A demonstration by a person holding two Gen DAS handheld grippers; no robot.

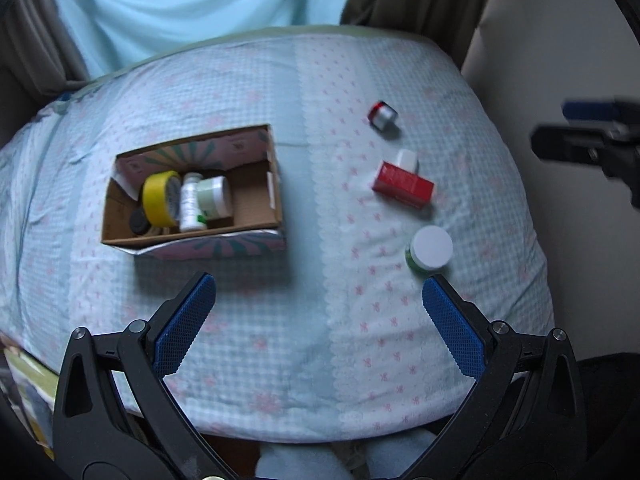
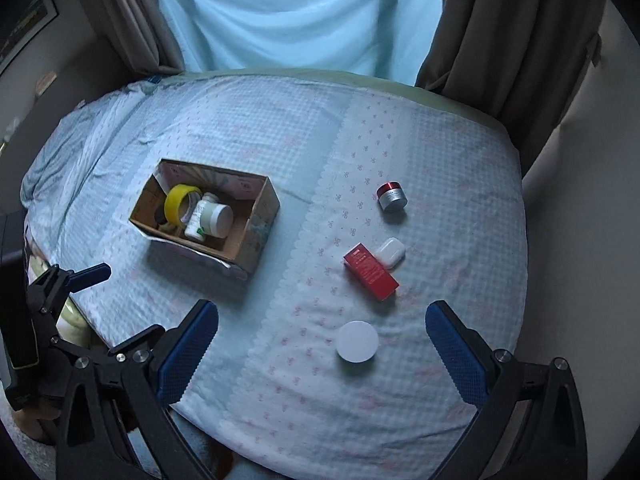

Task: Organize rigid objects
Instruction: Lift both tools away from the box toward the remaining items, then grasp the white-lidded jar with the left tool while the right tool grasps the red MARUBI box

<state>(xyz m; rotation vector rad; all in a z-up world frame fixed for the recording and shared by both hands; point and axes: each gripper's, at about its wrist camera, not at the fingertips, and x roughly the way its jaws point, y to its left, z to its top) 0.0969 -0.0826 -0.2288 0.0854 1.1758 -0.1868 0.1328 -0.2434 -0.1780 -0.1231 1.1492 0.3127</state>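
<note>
A cardboard box [image 1: 256, 236] [image 2: 262, 216] on the cloth-covered table holds a yellow tape roll [image 1: 158, 198] [image 2: 178, 202], a white bottle [image 1: 190, 204] and a white-lidded jar [image 1: 216, 196] [image 2: 216, 220]. To its right lie a red-and-silver jar [image 1: 383, 115] [image 2: 392, 196], a red carton [image 1: 402, 184] [image 2: 370, 272], a small white case [image 1: 407, 159] [image 2: 391, 253] and a white-lidded green jar [image 1: 430, 249] [image 2: 357, 341]. My left gripper [image 1: 318, 300] is open and empty above the table's near side. My right gripper [image 2: 322, 322] is open and empty, with the white-lidded jar between its fingers below.
A blue-and-white patterned cloth [image 1: 280, 340] [image 2: 280, 128] covers the table. Curtains [image 2: 500, 40] and a pale blue sheet [image 2: 300, 12] hang behind. The right gripper shows at the right edge of the left wrist view [image 1: 588, 136]; the left gripper shows at the left of the right wrist view [image 2: 76, 276].
</note>
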